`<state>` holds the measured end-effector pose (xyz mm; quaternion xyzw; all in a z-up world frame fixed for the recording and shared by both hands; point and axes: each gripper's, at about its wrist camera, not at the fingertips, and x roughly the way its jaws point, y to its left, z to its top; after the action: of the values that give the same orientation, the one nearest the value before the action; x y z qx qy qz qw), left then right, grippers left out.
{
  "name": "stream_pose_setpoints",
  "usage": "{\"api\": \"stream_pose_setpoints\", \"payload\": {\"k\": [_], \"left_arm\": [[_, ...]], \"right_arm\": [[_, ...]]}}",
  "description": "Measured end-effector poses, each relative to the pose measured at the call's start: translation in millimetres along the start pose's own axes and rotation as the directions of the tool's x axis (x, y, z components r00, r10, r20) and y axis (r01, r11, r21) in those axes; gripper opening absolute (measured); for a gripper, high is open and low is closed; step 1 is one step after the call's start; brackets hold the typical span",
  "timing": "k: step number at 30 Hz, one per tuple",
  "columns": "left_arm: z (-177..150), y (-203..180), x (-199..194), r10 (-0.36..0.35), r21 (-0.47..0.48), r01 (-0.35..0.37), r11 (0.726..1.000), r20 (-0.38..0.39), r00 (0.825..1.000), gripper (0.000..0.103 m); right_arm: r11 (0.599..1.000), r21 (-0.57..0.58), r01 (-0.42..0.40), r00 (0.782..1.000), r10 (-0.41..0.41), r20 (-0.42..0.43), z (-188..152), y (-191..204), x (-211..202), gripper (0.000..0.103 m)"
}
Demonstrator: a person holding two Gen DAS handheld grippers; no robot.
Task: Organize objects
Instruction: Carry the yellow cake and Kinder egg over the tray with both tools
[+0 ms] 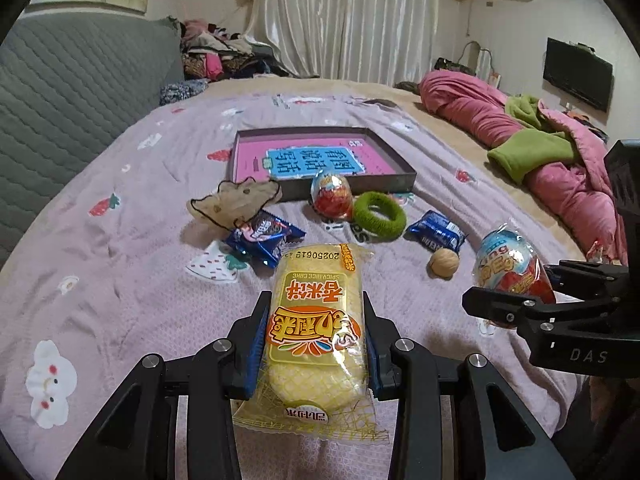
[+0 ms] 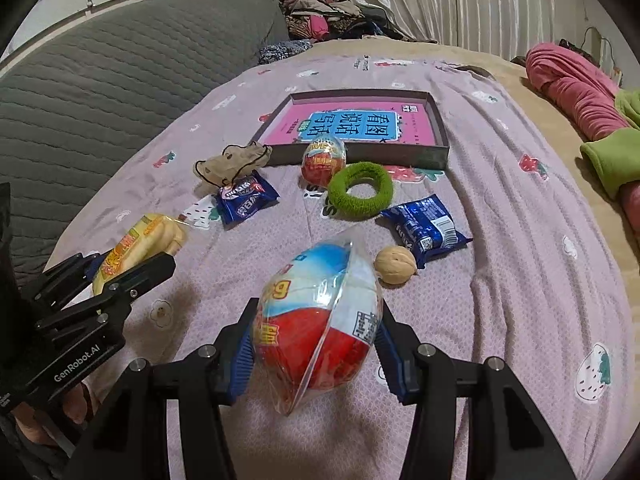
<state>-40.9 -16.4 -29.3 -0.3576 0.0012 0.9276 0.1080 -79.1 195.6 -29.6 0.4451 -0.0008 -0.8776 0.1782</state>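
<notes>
2 snacks held above the bed, tray ahead
Left gripper (image 1: 316,336) is clamped on the rice cake packet (image 1: 316,320), right gripper (image 2: 316,344) on the wrapped egg (image 2: 320,320); both should be carried level to the tray (image 1: 400,180) before release.

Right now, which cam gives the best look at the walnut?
The right wrist view. The walnut sits close and unblocked there, beside a blue snack packet, with its seam visible. In the left wrist view the walnut is also unblocked but smaller and farther off to the right, with less surface detail.
</notes>
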Motion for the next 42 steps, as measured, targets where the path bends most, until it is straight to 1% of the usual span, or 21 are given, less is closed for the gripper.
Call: {"api": "stream_pose_setpoints", "payload": {"k": [4,8,16,20,22,30,42], "left_arm": [[7.6,-0.6,-5.1,0.003,-0.002,-0.003,1.000,0.006,1.000,0.040],[21.6,-1.6,-13.6,0.010,0.004,-0.010,1.000,0.032,0.999,0.040],[57.0,-4.5,-26.4,0.032,0.025,-0.034,0.999,0.077,0.997,0.040],[76.0,-4.5,-30.2,0.022,0.019,-0.024,1.000,0.089,0.996,0.040],[85.8,-4.6,-31.0,0.031,0.021,-0.034,0.999,0.099,0.995,0.040],[116.2,-3.4,-28.5,0.044,0.031,-0.047,0.998,0.109,0.993,0.040],[152.0,1.4,0.1,0.056,0.031,-0.059,0.998,0.108,0.993,0.040]], "right_arm": [[1.000,-0.005,0.000,1.000,0.000,0.018,4.8,-0.3,-6.7,0.053],[1.000,-0.017,0.007,0.999,-0.007,0.044,17.2,-1.2,-16.5,0.053],[0.998,-0.054,0.033,0.995,-0.027,0.096,45.8,-0.1,-35.7,0.053],[0.997,-0.071,0.038,0.994,-0.030,0.110,60.7,-0.3,-41.1,0.053],[0.995,-0.084,0.044,0.992,-0.034,0.119,67.9,0.2,-43.5,0.053],[0.992,-0.107,0.067,0.986,-0.049,0.158,100.2,-9.9,-52.4,0.053],[0.987,-0.137,0.088,0.980,-0.060,0.192,137.1,-21.6,-50.2,0.053]]}}
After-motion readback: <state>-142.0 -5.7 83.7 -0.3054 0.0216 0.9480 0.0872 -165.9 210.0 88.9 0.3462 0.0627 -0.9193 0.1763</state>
